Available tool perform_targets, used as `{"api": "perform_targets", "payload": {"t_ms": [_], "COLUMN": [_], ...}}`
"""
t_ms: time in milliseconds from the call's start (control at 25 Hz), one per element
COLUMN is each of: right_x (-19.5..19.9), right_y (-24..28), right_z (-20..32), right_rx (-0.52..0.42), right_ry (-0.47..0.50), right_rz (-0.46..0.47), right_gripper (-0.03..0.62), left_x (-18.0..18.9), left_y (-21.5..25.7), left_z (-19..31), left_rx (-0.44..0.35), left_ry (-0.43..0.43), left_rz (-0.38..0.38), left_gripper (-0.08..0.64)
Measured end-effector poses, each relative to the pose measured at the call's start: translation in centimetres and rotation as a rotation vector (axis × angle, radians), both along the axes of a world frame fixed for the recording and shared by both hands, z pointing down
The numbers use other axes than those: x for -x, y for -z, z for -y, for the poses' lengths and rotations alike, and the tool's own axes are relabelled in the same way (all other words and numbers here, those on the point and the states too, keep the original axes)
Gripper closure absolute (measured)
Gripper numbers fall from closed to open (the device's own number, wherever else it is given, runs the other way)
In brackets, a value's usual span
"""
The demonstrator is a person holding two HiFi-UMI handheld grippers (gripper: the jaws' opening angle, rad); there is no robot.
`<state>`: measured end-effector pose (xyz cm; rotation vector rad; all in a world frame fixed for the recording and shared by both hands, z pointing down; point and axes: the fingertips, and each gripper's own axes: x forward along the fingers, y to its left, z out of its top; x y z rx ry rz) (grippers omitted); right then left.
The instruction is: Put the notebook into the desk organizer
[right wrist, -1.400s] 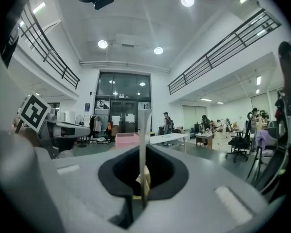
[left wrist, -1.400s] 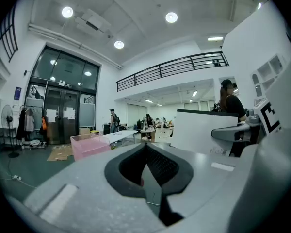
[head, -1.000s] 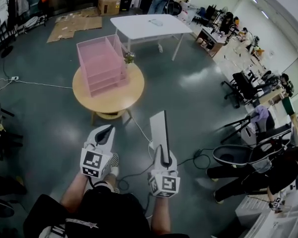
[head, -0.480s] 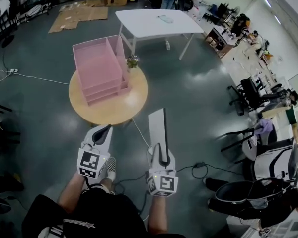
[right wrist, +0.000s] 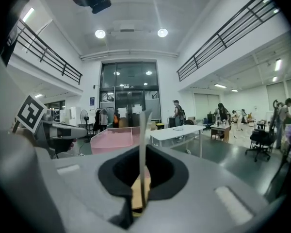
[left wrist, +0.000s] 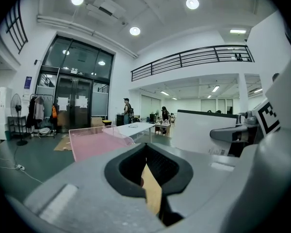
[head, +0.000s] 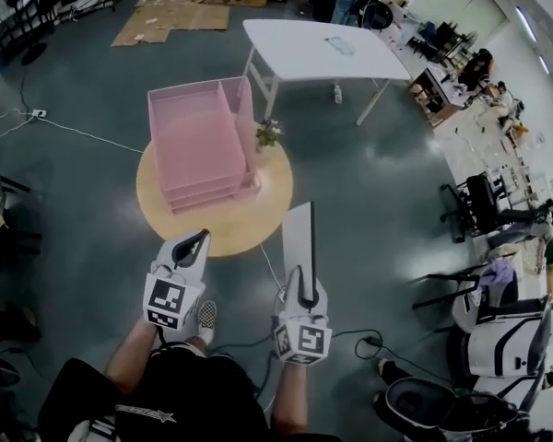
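Notebook (head: 300, 245) on edge, near end pinched in right gripper (head: 303, 293), well short of the pink desk organizer (head: 198, 145) on the round tabletop (head: 258, 221). Edge-on hold probably suits sliding into a compartment. Left gripper (head: 199, 238) pressed together, empty.

Plant (head: 268, 133) just beside desk organizer (head: 201, 150)

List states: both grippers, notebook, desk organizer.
left gripper: shut, nothing between the jaws
right gripper: shut on the notebook
notebook: held on edge, not yet in the organizer
desk organizer: upright on the round table, top tray empty
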<state>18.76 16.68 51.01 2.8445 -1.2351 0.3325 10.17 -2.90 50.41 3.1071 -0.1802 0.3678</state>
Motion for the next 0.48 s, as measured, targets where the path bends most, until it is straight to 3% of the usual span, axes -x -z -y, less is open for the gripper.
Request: {"api": "perform_targets", "payload": {"t_ms": [480], "right_x": [-3.2], "right_y": [1.7], "right_z": [8.4], "right_rx": [-0.005], "right_ry": [0.116], "right_rz": [-0.039], "right_gripper": [0.58], "left_x": [-1.1], "left_y": [0.9], "left_z": [7.1], "left_rx": [-0.011], "left_ry": [0.117], "left_rz": [-0.016], "left_gripper": [0.549]}}
